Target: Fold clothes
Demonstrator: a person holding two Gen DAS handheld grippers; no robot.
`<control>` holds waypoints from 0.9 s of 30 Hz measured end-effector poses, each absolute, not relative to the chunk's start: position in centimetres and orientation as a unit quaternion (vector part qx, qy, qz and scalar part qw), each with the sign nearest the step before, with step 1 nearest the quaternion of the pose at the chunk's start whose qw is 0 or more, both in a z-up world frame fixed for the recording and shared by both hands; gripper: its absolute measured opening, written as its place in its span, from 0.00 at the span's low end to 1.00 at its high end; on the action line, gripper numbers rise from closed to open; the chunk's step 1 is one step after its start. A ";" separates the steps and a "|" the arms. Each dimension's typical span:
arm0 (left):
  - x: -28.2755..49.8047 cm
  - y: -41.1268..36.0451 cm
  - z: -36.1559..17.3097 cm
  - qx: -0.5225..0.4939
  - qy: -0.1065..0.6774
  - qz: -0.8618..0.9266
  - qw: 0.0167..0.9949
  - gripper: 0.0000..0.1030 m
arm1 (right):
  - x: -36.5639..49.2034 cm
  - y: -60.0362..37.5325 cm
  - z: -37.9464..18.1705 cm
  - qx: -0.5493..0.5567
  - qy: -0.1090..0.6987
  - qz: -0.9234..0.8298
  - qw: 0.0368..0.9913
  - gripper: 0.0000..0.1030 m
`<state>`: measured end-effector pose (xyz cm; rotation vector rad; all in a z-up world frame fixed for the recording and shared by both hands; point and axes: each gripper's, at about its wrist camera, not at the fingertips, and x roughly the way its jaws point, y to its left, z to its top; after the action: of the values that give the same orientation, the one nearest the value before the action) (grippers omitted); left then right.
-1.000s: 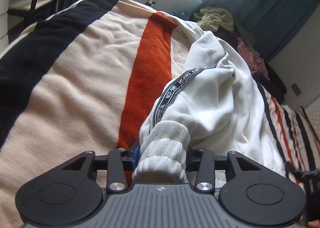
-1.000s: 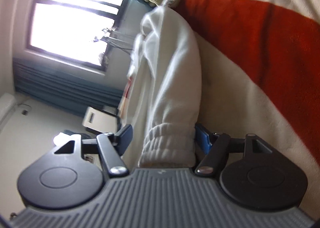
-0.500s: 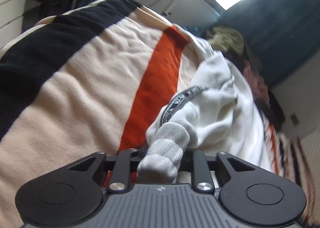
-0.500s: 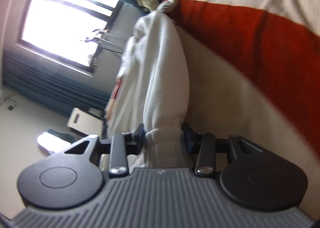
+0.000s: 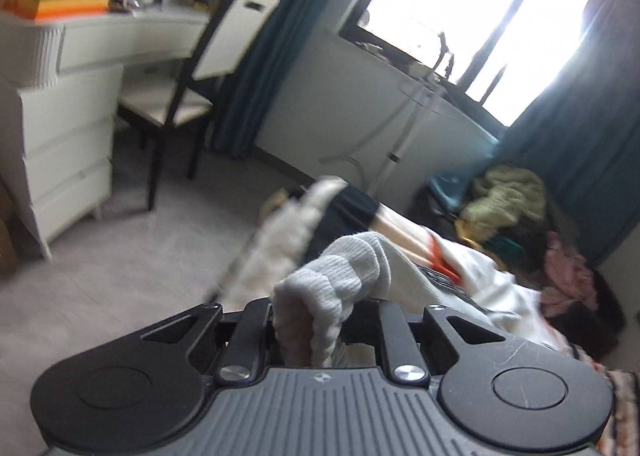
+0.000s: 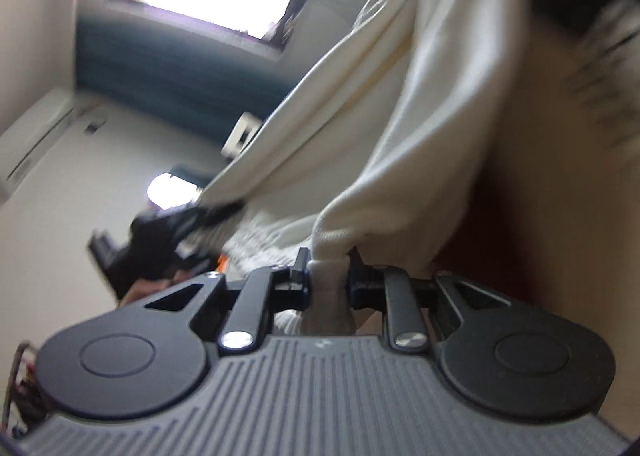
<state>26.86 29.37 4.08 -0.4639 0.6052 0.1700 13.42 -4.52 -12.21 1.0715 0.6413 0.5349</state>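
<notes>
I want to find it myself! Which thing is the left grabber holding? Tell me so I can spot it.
Start at the bright window, then drop to the striped bed. A white top lies there, and its ribbed white cuff is pinched in the left gripper. The ribs and plain white set it apart from the green and pink clothes heap.

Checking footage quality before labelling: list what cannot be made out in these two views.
- Left wrist: the left gripper pinches a ribbed cuff; the rest of the white garment is motion-blurred.
- Left wrist: the clothes pile is too blurred to separate.
- Right wrist: the right gripper clamps white fabric; which part cannot be told.
- Right wrist: the dark shape at left is smeared.
</notes>
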 end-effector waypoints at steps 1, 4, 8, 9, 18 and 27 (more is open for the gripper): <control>28.1 30.1 3.2 -0.222 0.301 0.089 0.923 0.15 | 14.6 -2.6 -12.5 0.495 0.300 0.261 0.773 0.20; 31.9 31.9 0.3 -0.214 0.319 0.103 0.918 0.15 | 18.0 2.4 -14.0 0.487 0.316 0.293 0.760 0.20; 37.0 34.3 -3.6 -0.202 0.343 0.123 0.909 0.15 | 22.1 5.7 -16.8 0.492 0.346 0.303 0.740 0.20; 38.2 34.9 -4.6 -0.199 0.349 0.128 0.907 0.15 | 22.3 6.0 -17.1 0.493 0.348 0.306 0.737 0.20; 38.6 34.1 -5.7 -0.177 0.363 0.116 0.907 0.27 | 23.1 7.0 -15.1 0.445 0.358 0.353 0.741 0.53; 29.8 30.8 0.3 -0.174 0.320 0.125 0.923 0.79 | 16.2 4.6 -9.1 0.371 0.345 0.364 0.782 0.92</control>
<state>29.80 30.80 0.26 -0.3573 0.6567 0.2565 16.16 4.55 -9.06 0.8009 0.7444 0.7854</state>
